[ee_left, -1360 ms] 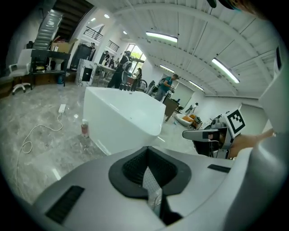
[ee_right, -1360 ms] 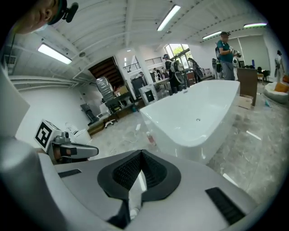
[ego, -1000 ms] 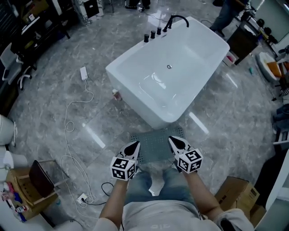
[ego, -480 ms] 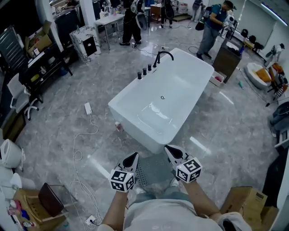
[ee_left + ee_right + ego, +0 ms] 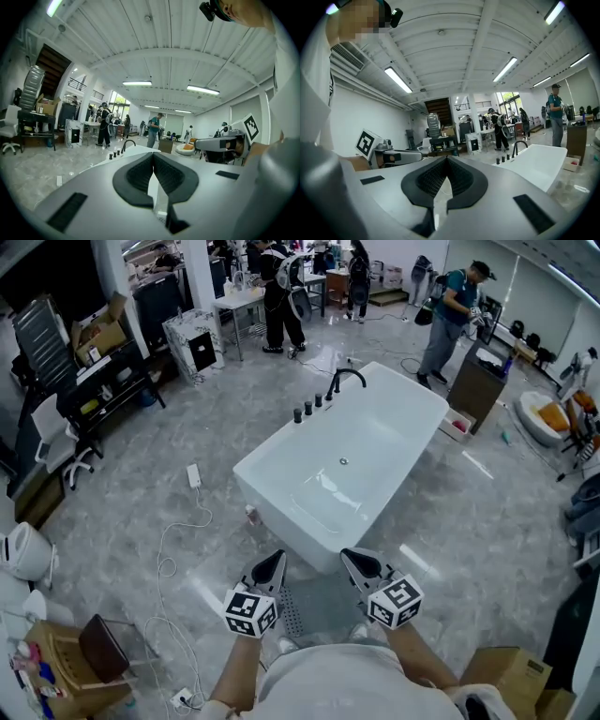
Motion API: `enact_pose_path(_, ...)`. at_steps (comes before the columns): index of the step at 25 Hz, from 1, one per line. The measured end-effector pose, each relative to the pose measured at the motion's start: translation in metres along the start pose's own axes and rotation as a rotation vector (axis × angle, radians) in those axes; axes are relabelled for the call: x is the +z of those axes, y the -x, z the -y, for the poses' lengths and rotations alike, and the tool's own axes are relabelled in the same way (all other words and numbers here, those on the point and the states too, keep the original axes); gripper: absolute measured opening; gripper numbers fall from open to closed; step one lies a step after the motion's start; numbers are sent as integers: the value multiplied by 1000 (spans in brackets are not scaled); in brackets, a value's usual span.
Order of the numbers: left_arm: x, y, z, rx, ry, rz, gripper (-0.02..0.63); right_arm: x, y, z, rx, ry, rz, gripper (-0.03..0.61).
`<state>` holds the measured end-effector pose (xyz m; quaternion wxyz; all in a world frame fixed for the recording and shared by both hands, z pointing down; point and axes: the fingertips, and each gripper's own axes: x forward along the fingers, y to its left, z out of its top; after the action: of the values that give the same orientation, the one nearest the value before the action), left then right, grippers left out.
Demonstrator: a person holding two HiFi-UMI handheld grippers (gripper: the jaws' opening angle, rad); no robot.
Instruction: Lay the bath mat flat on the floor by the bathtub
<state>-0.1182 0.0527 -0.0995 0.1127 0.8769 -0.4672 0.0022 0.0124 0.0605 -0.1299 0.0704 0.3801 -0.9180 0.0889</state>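
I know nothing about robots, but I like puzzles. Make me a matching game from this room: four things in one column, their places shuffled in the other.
Things:
1. mat
2. faucet
3. power strip
4. chair

Places, as the head view shows them:
A. on the far rim of the tub
B. on the floor, left of the tub
C. at the far left edge
D. on the floor at the tub's near end

Pairs: 1-D, 2-A, 3-B, 4-C.
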Motion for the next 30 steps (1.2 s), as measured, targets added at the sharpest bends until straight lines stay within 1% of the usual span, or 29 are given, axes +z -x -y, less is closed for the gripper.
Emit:
enact_pose_path(3, 8, 5, 4, 10, 14, 20, 17, 9, 6, 1, 6, -14, 16, 26)
enact_pose_path(5, 10, 6, 6, 25, -8, 24, 17, 12, 10, 3, 10, -15, 26, 26)
enact_pose_path(7, 10, 5, 6, 44, -37, 9, 17, 13, 11, 6, 14, -12, 32, 26)
enact_pose_path(9, 8, 7, 5, 61, -48, -8, 17, 15, 11, 7, 22, -13, 37, 26)
enact_pose_path(13, 14, 10, 6, 72, -30, 17, 17, 20, 10, 10, 30, 0, 55, 26)
enact_pose_path(18, 24, 12, 7, 83, -31, 42, 17, 22, 7, 14, 37, 8, 55, 26)
enact_pose_path(23, 31, 11, 12, 76, -34, 66, 17, 24, 4, 15, 66, -3, 55, 26)
enact_pose_path(27, 31, 14, 10, 79, -43, 65, 17, 22, -1, 12, 74, 3, 49, 26)
enact_pose_path(30, 29, 14, 7, 94, -26, 67, 17, 21, -2, 12, 77, 3, 45, 26)
